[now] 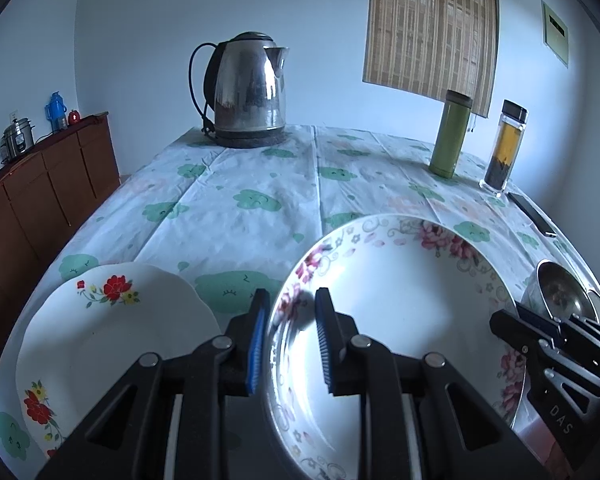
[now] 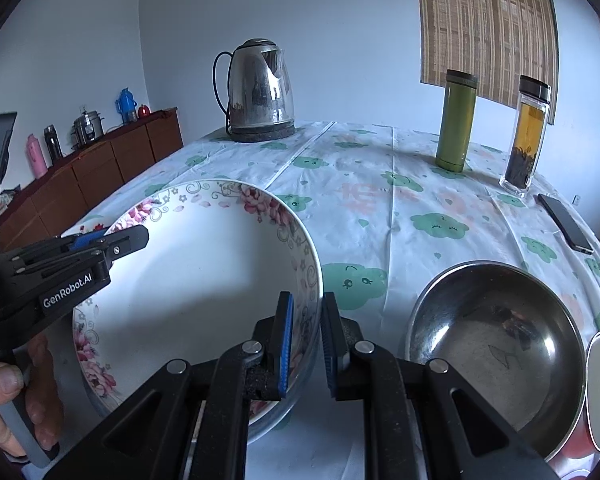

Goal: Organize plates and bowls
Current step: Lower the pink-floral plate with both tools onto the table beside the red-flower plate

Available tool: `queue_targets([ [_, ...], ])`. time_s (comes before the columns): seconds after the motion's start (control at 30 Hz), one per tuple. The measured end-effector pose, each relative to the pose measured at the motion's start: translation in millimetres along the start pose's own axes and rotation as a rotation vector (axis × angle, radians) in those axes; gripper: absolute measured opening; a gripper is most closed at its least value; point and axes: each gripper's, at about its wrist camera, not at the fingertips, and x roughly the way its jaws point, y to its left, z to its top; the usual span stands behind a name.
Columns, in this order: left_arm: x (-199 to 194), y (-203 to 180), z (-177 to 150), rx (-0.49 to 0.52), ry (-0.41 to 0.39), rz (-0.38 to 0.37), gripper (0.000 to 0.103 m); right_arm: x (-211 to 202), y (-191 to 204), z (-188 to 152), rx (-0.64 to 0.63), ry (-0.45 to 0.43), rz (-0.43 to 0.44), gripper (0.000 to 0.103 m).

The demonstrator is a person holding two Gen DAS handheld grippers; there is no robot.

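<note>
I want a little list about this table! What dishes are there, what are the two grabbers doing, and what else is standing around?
big dish: pink-flowered deep white plate, rim between both grippers' fingers
left gripper: straddles the plate's left rim, jaws not fully closed
right gripper: straddles the plate's right rim
other plate: red-flowered white plate, left of the big one
bowl: shiny steel bowl, right of the big plate
at the back: steel electric kettle, green flask, clear tea bottle
also: black phone
cover: cloud-print tablecloth
</note>
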Motion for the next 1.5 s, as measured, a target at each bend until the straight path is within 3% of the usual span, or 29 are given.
queue_targets([
  [1.13, 16, -3, -7, 0.039, 0.079, 0.04, 0.021, 7, 26, -6, -0.177, 0.053, -0.145, 0.021],
  [1.5, 18, -5, -9, 0.057, 0.083, 0.048, 0.021, 10, 25, -7, -0.178, 0.073, -0.145, 0.023],
])
